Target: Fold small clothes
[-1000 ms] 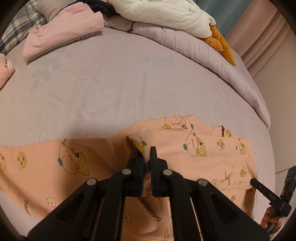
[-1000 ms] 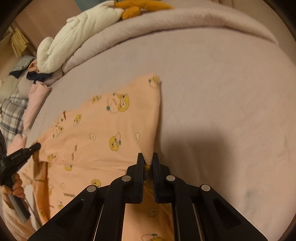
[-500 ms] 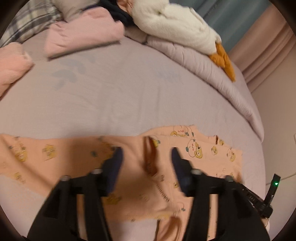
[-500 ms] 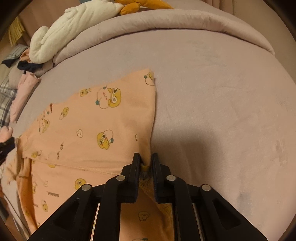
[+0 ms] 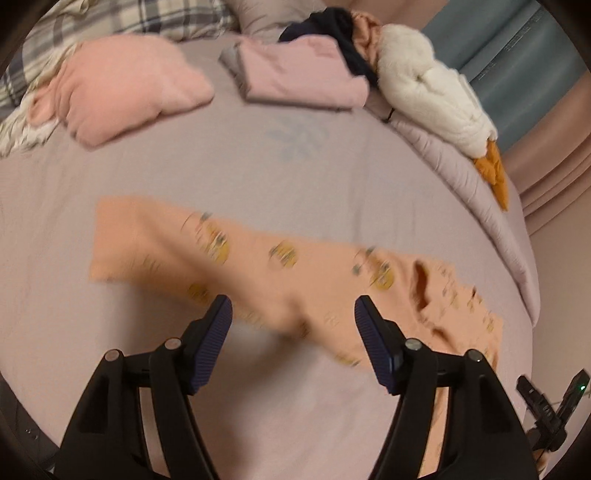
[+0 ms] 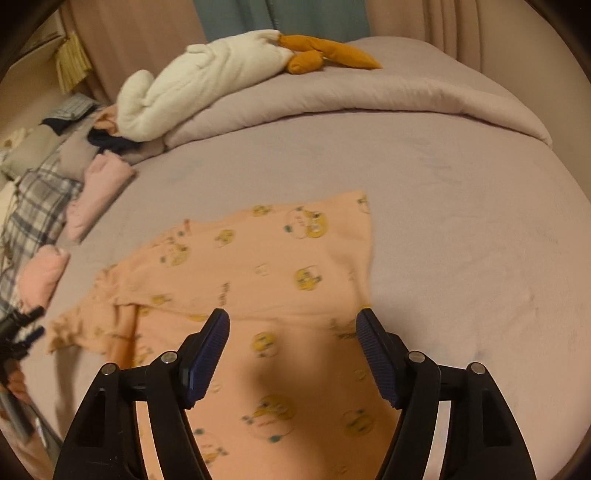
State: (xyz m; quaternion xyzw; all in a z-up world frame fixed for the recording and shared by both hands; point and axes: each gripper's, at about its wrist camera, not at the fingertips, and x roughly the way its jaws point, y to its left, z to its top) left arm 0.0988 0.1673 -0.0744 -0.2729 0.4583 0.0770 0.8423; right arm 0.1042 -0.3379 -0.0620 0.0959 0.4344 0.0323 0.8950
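Released, the peach garment (image 6: pixel 258 280) lies on the mauve bed (image 6: pixel 461 229), both hand-held grippers' jaws opening, empty.

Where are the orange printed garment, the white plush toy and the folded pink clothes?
orange printed garment (image 6: pixel 273 280), right wrist view, middle of the spread fabric.
white plush toy (image 6: pixel 207 77), right wrist view, its white body.
folded pink clothes (image 5: pixel 303 74), left wrist view, top of the stack.

Printed garment (image 6: pixel 258 280) spread flat on the bed (image 6: pixel 461 240), sleeve (image 5: pixel 155 236) stretched toward the left | folded clothes (image 5: pixel 303 74) and a bundled cloth (image 5: pixel 125 92) beyond it by the checked bedding (image 6: pixel 33 210) | plush toy (image 6: pixel 199 85) atop the rolled duvet (image 6: pixel 369 96) along the far edge | curtains (image 6: pixel 295 18) behind.
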